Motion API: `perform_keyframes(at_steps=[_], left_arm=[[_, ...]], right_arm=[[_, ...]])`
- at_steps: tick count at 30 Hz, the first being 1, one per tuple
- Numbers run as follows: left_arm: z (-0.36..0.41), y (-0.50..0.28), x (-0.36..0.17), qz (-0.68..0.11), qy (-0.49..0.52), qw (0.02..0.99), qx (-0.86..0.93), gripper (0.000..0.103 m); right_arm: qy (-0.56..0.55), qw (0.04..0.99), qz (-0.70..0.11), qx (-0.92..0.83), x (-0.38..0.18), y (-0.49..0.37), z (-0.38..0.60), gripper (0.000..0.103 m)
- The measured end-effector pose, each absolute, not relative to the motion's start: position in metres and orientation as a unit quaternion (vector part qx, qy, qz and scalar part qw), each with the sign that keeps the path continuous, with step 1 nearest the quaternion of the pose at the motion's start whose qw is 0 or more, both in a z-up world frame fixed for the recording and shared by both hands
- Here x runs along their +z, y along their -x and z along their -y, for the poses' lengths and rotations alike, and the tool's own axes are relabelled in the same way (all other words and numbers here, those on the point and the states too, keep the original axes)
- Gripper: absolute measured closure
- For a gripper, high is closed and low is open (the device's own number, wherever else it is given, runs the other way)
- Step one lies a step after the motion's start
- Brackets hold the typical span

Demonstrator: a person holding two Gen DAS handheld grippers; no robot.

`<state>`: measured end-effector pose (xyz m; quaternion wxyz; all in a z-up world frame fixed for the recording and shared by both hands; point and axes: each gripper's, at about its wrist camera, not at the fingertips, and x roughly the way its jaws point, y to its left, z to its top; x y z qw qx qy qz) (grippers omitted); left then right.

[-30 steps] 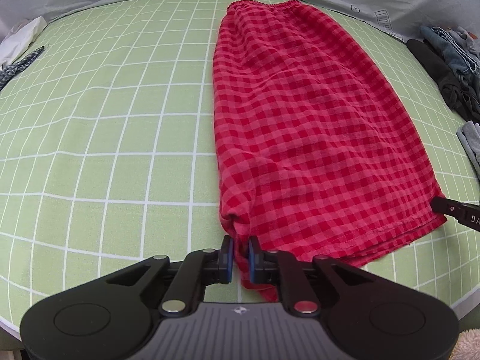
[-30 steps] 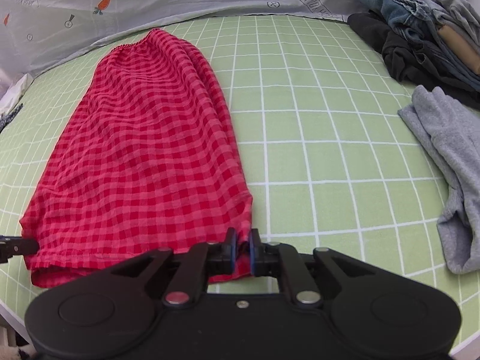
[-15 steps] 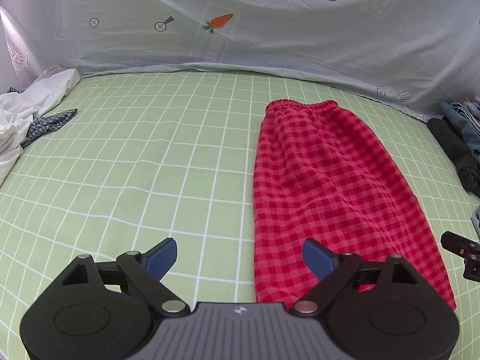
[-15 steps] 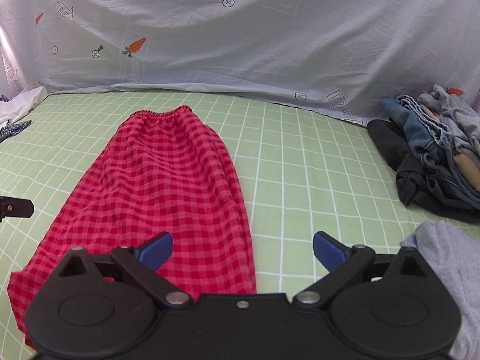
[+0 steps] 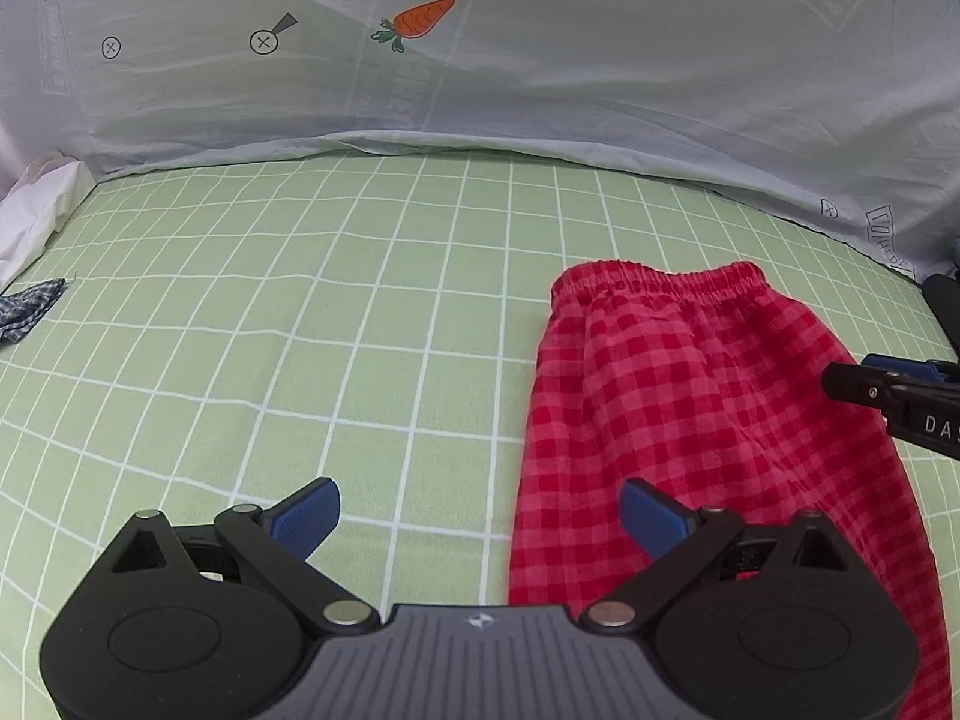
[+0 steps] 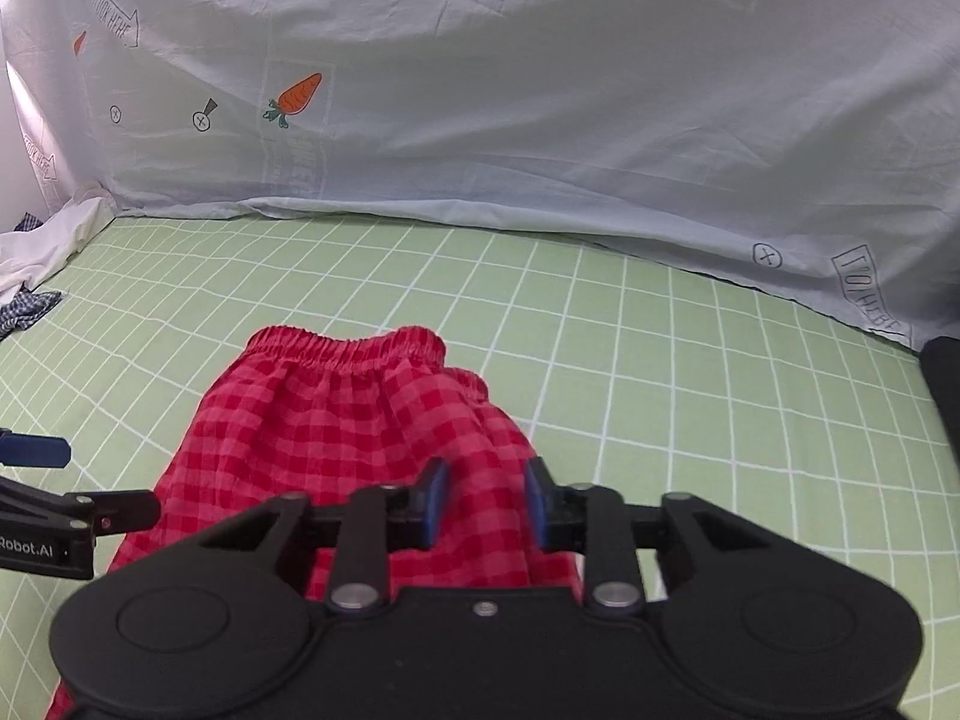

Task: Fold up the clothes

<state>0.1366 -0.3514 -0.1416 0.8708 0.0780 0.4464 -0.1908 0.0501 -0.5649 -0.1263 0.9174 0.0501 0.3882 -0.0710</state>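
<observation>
A red checked garment (image 5: 690, 414) lies flat on the green grid mat (image 5: 300, 348), its elastic waistband at the far end. It also shows in the right wrist view (image 6: 360, 420). My left gripper (image 5: 480, 519) is wide open and empty, above the garment's left edge. My right gripper (image 6: 483, 501) is partly closed with a narrow gap, empty, above the garment's right side. The right gripper's tip shows at the right of the left wrist view (image 5: 888, 390). The left gripper's tip shows at the left of the right wrist view (image 6: 78, 510).
A pale sheet with carrot prints (image 5: 480, 60) hangs behind the mat. White cloth (image 5: 36, 216) and a blue checked cloth (image 5: 30, 306) lie at the far left. A dark garment (image 6: 945, 384) sits at the right edge.
Both grippers let go of the garment's near hem, opened and moved forward toward the waistband. The right gripper's jaws have since narrowed.
</observation>
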Motion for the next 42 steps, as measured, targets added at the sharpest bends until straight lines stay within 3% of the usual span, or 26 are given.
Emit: perform_keyframes(at_steps=[7,10,11,12,14,21,32,36,40,42], left_arm=[[0.368,-0.157,-0.155,-0.442,-0.097,0.872,-0.186,0.004],[0.365,-0.156,-0.152,-0.445,-0.086,0.871,-0.189,0.004],[0.363,-0.155,-0.149,-0.444,-0.081,0.872,-0.191,0.004],[0.359,-0.151,-0.144,-0.441,-0.076,0.873,-0.193,0.004],[0.351,-0.142,-0.137,-0.441,-0.07,0.873,-0.197,0.004],[0.311,-0.09,-0.13,-0.483,-0.041,0.852,-0.199,0.004],[0.268,0.009,-0.144,-0.532,-0.02,0.823,-0.197,0.007],[0.265,0.03,-0.144,-0.538,-0.015,0.817,-0.207,0.014],[0.269,0.048,-0.147,-0.54,-0.024,0.811,-0.225,0.023],[0.271,0.056,-0.147,-0.532,-0.034,0.813,-0.234,0.028]], right_arm=[[-0.12,0.915,-0.367,-0.114,-0.133,-0.061,0.603,0.102],[-0.112,0.906,-0.386,-0.135,-0.138,-0.057,0.612,0.095],[-0.115,0.907,-0.38,-0.139,-0.134,-0.051,0.612,0.085],[-0.118,0.908,-0.374,-0.146,-0.129,-0.043,0.613,0.065],[-0.124,0.909,-0.365,-0.159,-0.121,-0.026,0.614,0.054],[-0.215,0.874,-0.402,-0.171,-0.131,0.067,0.611,0.056],[-0.203,0.859,-0.442,-0.162,-0.149,0.186,0.567,0.059],[-0.19,0.863,-0.443,-0.152,-0.15,0.206,0.555,0.072],[-0.157,0.874,-0.438,-0.141,-0.152,0.215,0.542,0.076],[-0.136,0.879,-0.436,-0.138,-0.153,0.216,0.536,0.085]])
